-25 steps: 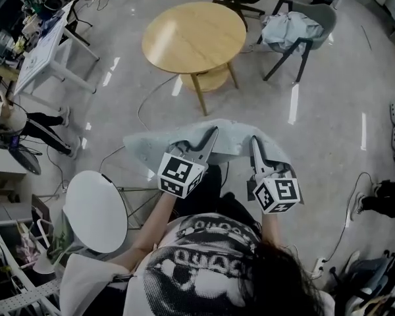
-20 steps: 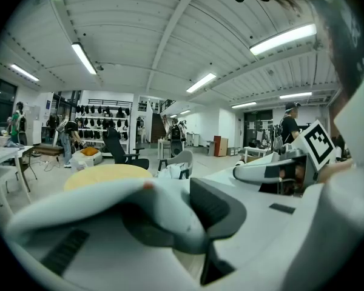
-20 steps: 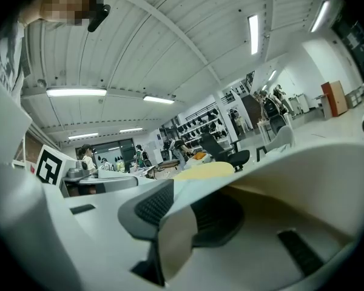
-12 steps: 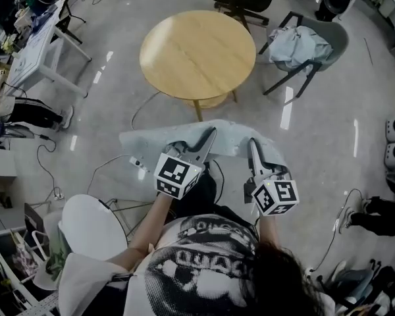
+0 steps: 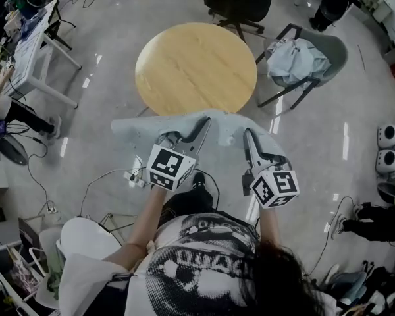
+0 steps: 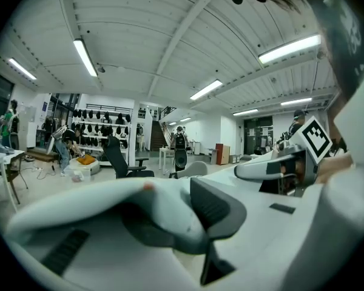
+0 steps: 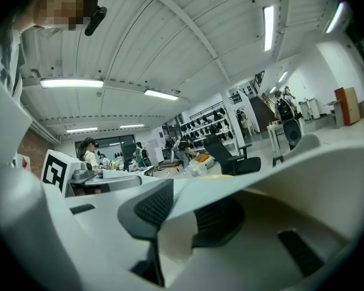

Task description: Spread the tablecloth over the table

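The left gripper [image 5: 199, 127] and right gripper [image 5: 247, 137] each pinch the cloth [image 5: 135, 129] at its hem, jaws nearly closed on it. It sags between and ahead of them, the table [image 5: 196, 68] just beyond. It looks light, limp and likely slippery, so grips nearer the corners would suit better.

Tablecloth [image 5: 227, 122] in front of table [image 5: 196, 68]; chair [image 5: 339, 45] right of table.

Lighting: bright, even, from ceiling strip lights [image 6: 87, 55]. Glare: white streaks on glossy floor [image 5: 316, 143], far and right. Shadows: faint, soft. Distortion: strong fisheye, black corners in both gripper views. Focus: tablecloth [image 6: 103, 204] near lens soft; far room sharper.
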Demonstrator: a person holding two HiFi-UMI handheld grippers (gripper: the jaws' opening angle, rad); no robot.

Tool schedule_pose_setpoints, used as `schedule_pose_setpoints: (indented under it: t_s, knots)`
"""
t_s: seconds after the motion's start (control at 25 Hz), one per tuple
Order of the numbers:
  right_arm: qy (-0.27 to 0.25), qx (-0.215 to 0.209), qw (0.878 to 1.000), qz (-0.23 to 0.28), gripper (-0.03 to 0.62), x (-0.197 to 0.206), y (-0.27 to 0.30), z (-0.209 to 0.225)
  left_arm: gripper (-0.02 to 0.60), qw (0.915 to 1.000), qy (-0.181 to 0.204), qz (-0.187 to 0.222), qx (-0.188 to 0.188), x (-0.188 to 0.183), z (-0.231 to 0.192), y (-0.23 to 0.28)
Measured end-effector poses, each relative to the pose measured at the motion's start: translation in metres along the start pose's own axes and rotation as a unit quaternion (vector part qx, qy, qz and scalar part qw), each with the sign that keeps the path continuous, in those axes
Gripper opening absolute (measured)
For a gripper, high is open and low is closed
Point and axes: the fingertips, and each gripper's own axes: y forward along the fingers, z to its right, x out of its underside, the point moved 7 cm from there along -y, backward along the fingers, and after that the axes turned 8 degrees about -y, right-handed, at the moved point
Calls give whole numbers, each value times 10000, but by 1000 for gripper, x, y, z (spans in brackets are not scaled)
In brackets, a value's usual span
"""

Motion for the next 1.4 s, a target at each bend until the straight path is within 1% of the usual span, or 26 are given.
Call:
schedule_pose_setpoints:
  t_s: [0.24, 0.4, 0.56, 0.76, 0.92, 1.04, 1.16, 1.4]
  knots:
    - [-268, 9, 9994, 205, 91, -29, 46, 5, 78, 9995, 144, 225, 137, -30, -41, 25]
    - [-364, -28, 9986, 379, 90, -48, 67, 8, 81, 9988, 210, 358, 250, -52, -60, 37]
    - [-493, -114, 9971, 575, 91, -74, 88, 18, 83, 9974, 336, 517, 365, -78, -76, 55]
    - [-563, -268, 9953, 742, 90, -102, 120, 36, 86, 9961, 477, 626, 396, -109, -98, 83]
    - [-619, -378, 9936, 863, 90, -126, 151, 55, 86, 9949, 624, 713, 337, -135, -117, 110]
    - [-615, -551, 9924, 918, 90, -141, 182, 73, 87, 9942, 682, 788, 258, -150, -136, 133]
    - [-660, -759, 9908, 902, 89, -151, 216, 92, 87, 9948, 619, 802, 133, -159, -157, 159]
    - [-725, -1209, 9866, 824, 91, -177, 291, 123, 89, 9956, 454, 778, -238, -185, -204, 202]
